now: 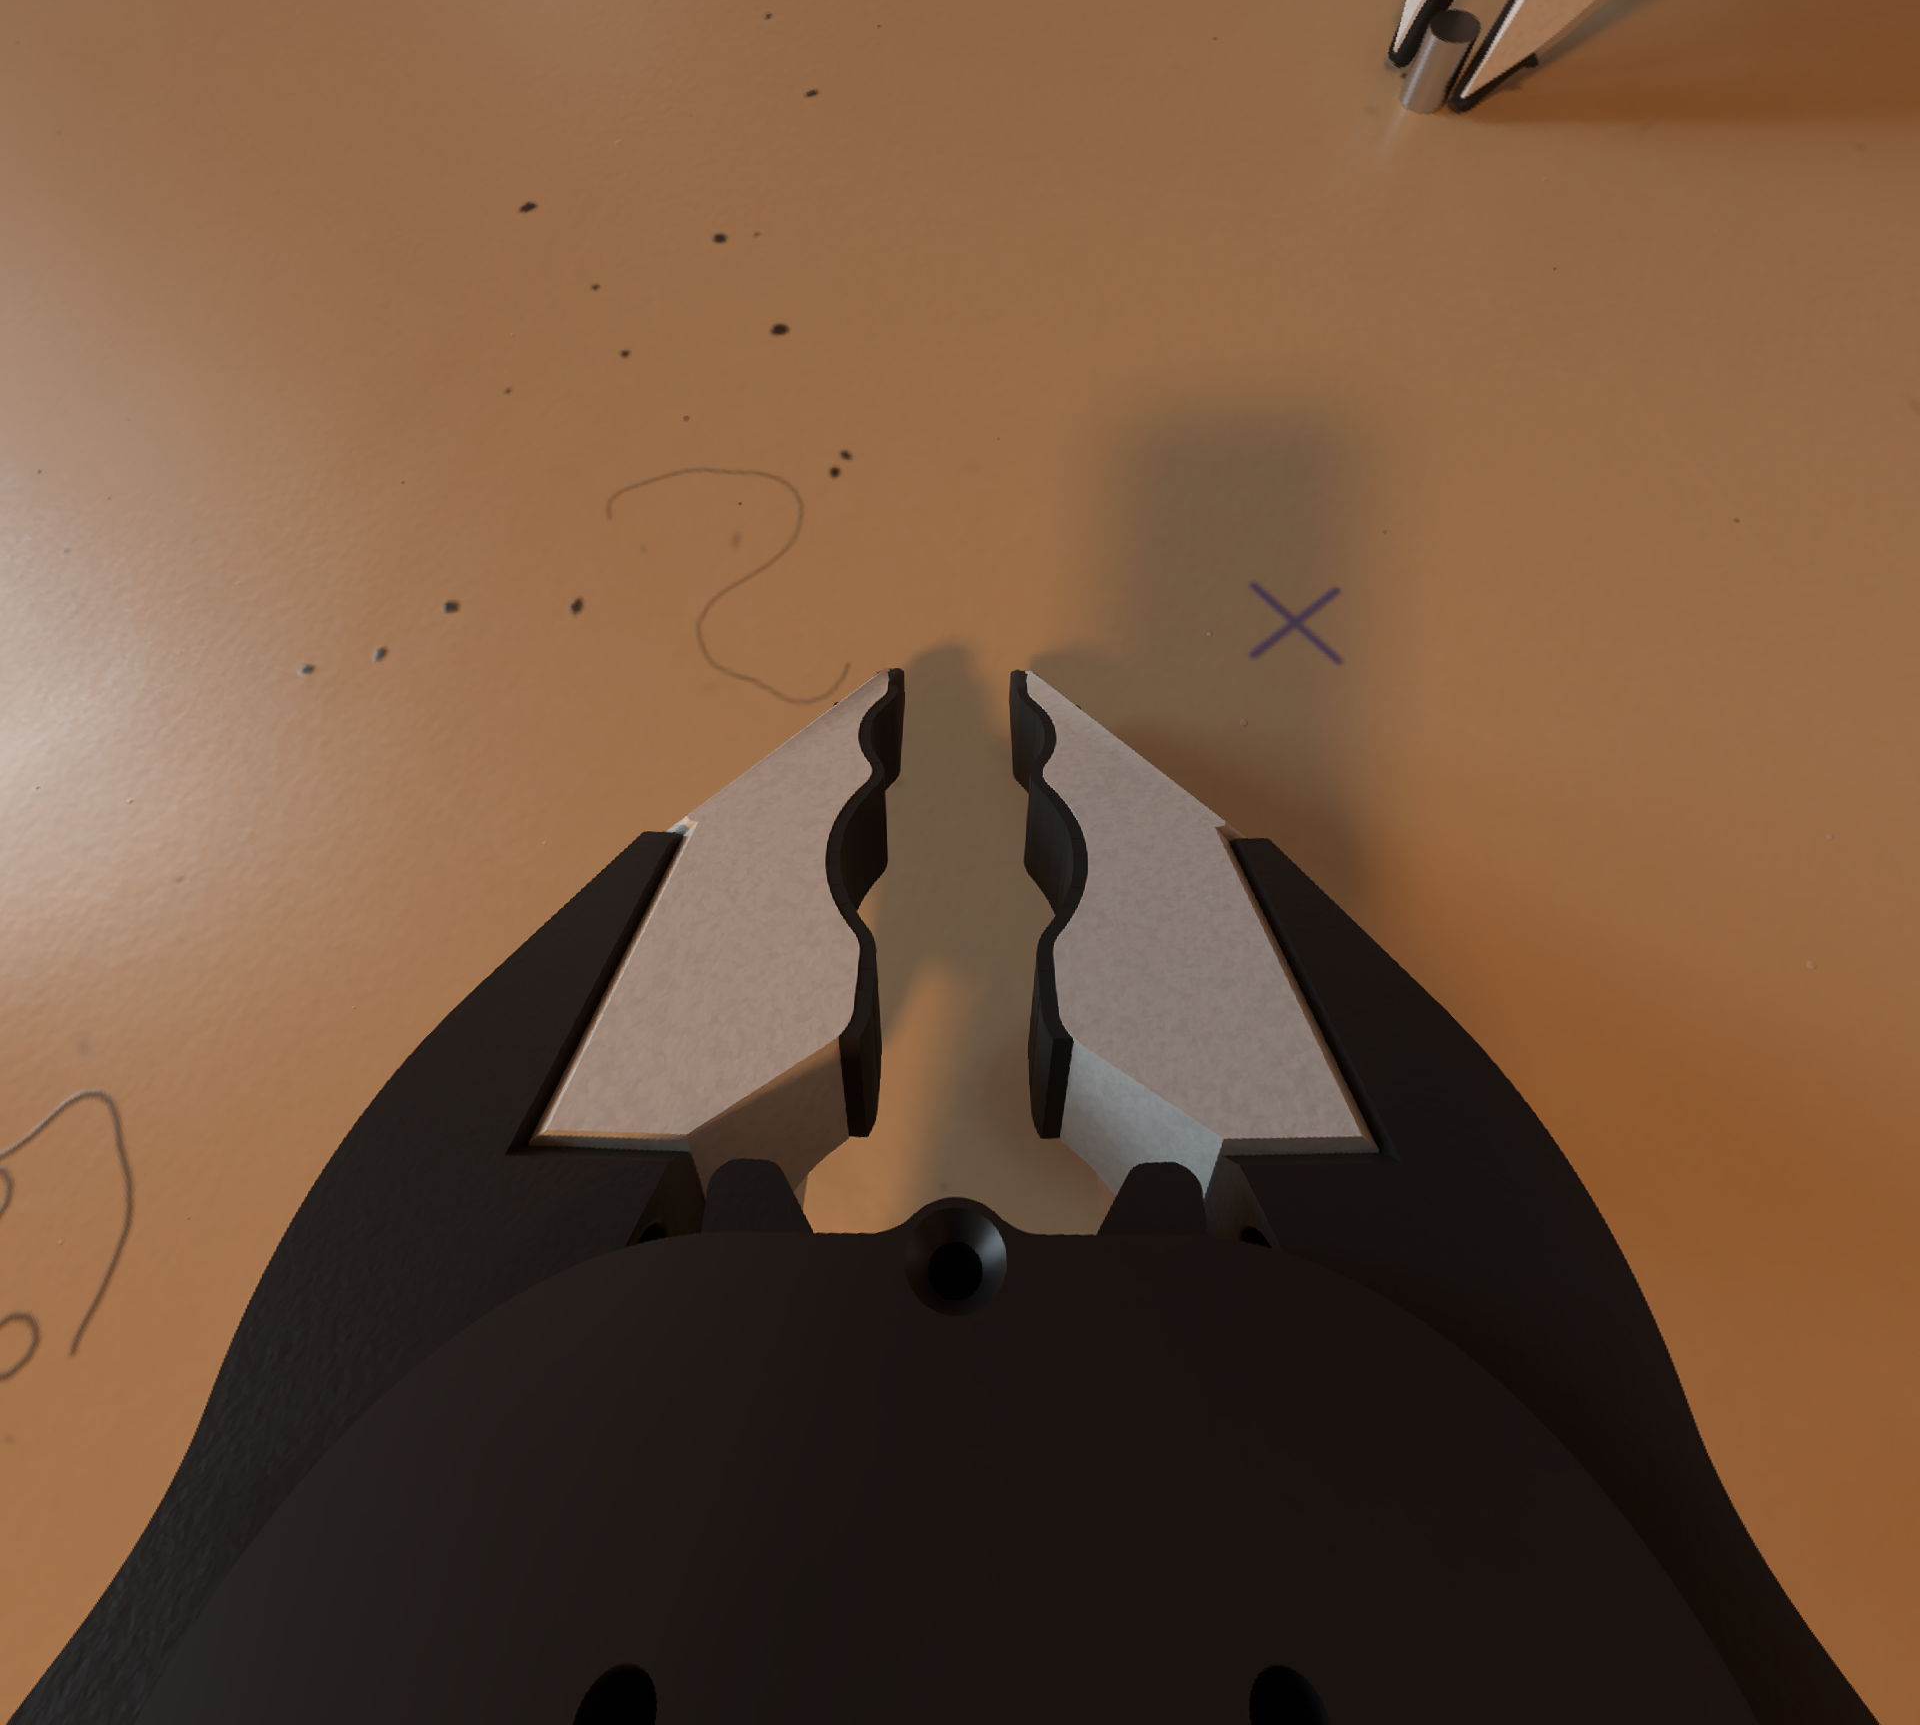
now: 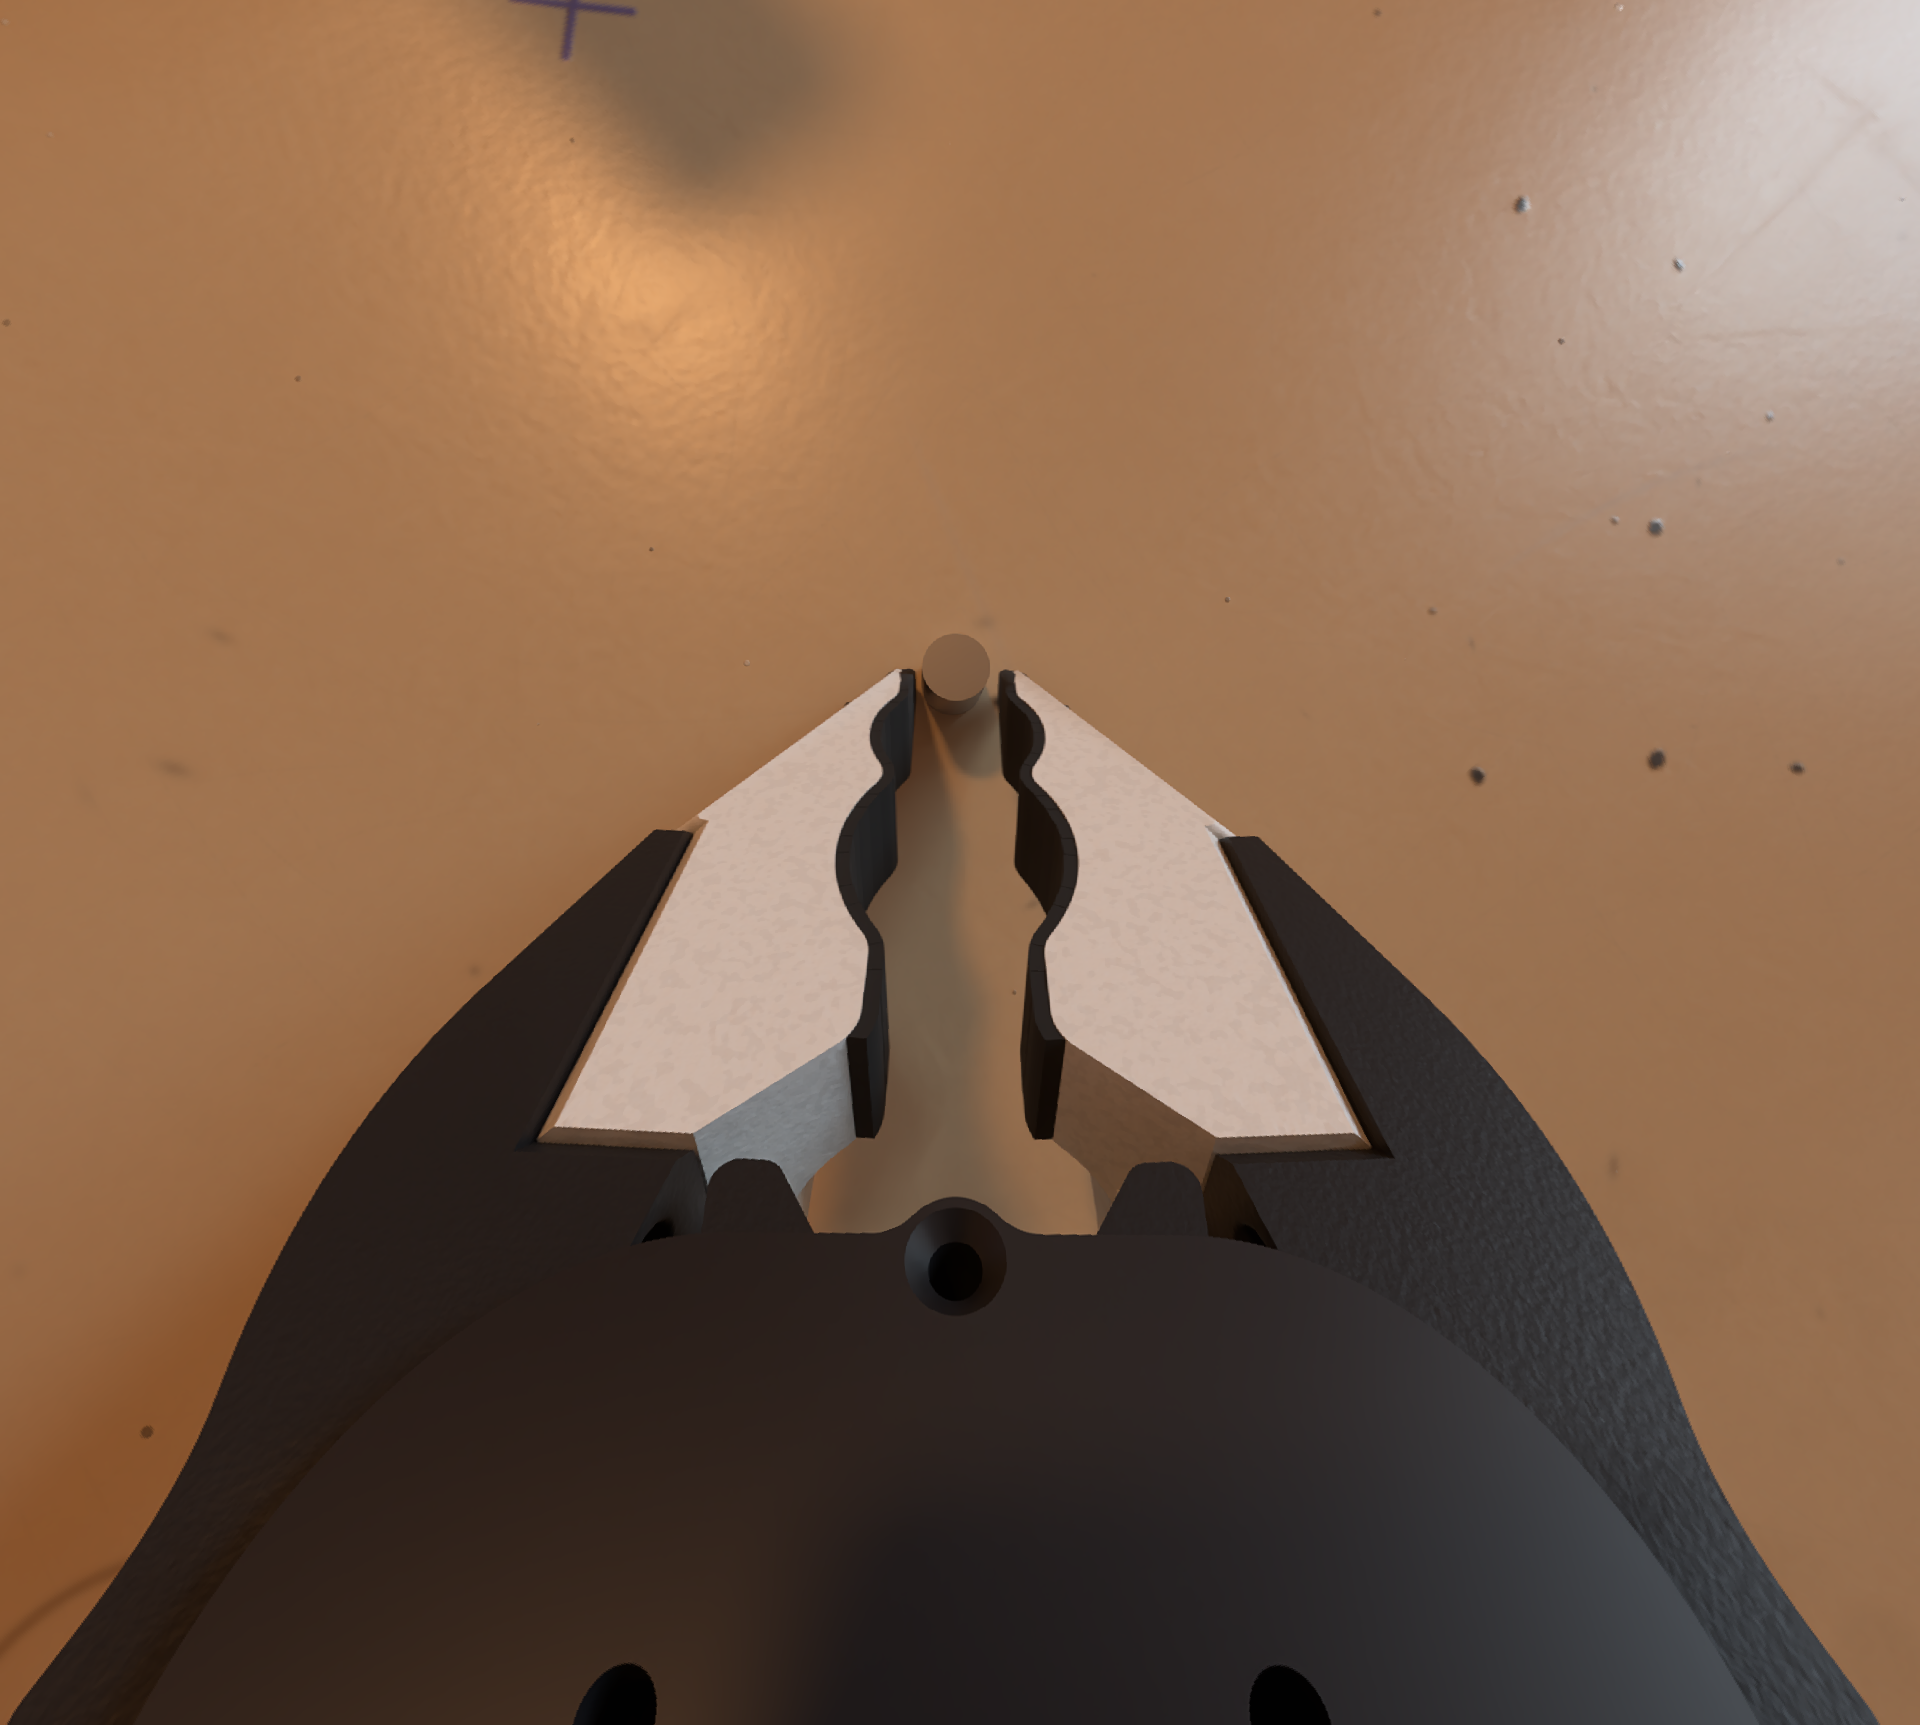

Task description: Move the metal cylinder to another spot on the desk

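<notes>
R gripper (image 2: 954,683) straddles upright cylinder (image 2: 955,676) on desk (image 2: 1351,428), tips w/ gaps each side, not clamped. L gripper (image 1: 958,688) parted, empty. Risk: off-centre close tips cyl over.

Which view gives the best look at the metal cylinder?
The left wrist view: the metal cylinder shows from the side, upright on the desk, between the jaws of the right gripper, though small. The right wrist view is closer but looks down on it, showing mainly its round top at the jaw tips.
</notes>
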{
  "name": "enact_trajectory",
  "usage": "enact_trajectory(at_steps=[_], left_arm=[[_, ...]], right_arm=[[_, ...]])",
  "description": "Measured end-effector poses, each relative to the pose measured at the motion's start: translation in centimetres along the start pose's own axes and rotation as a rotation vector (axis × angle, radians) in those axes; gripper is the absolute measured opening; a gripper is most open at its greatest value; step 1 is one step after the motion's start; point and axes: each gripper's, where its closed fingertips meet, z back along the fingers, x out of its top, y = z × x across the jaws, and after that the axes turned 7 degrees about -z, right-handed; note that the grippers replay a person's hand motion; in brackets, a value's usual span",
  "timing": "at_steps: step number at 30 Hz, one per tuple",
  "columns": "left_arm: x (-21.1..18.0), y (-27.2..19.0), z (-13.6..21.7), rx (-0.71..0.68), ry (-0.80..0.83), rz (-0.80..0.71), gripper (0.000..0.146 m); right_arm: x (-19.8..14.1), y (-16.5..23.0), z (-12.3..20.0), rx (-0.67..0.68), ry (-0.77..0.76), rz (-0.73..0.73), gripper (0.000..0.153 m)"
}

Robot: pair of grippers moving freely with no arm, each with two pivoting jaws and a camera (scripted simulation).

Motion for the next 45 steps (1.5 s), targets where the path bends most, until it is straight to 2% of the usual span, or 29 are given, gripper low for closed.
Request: enact_trajectory(at_steps=[6, 10, 12, 17, 24, 30, 33, 37, 41, 45], left_arm=[[0.1, -0.2, -0.2, -0.015, -0.001, -0.007, 0.02], [0.1, -0.2, -0.8, -0.052, 0.01, 0.014, 0.024], [0.2, -0.1, -1.1, -0.06, 0.013, 0.01, 0.025], [0.3, 0.2, -1.8, -0.055, 0.059, -0.041, 0.021], [0.5, -0.1, -2.2, -0.064, 0.074, -0.083, 0.009], [0.8, -0.1, -2.6, -0.047, 0.069, -0.096, 0.005], [0.8, -0.1, -2.6, -0.039, 0.067, -0.097, 0.005], [0.9, -0.1, -2.6, -0.034, 0.056, -0.085, 0.006], [1.7, 0.2, -1.7, 0.003, -0.026, -0.044, 0.01], [3.7, 1.6, 1.7, 0.111, -0.186, 0.009, 0.014]], right_arm=[[0.5, -0.1, -0.3, -0.003, 0.006, 0.027, 0.012], [5.4, -0.5, -1.8, -0.02, -0.138, 0.065, 0.012], [7.8, -0.1, -3.5, 0.005, -0.159, 0.073, 0.012], [11.4, 1.5, -8.5, 0.033, -0.077, 0.168, 0.012], [13.0, 2.3, -10.1, 0.038, -0.028, 0.167, 0.012], [13.0, 2.4, -10.1, 0.044, -0.028, 0.154, 0.012], [13.0, 2.5, -10.0, 0.059, -0.036, 0.138, 0.035], [13.3, 2.4, -9.5, 0.063, -0.076, 0.114, 0.038], [15.3, 2.4, -6.5, 0.051, -0.265, 0.083, 0.038], [16.7, 2.6, -1.6, 0.027, -0.541, 0.011, 0.04]])
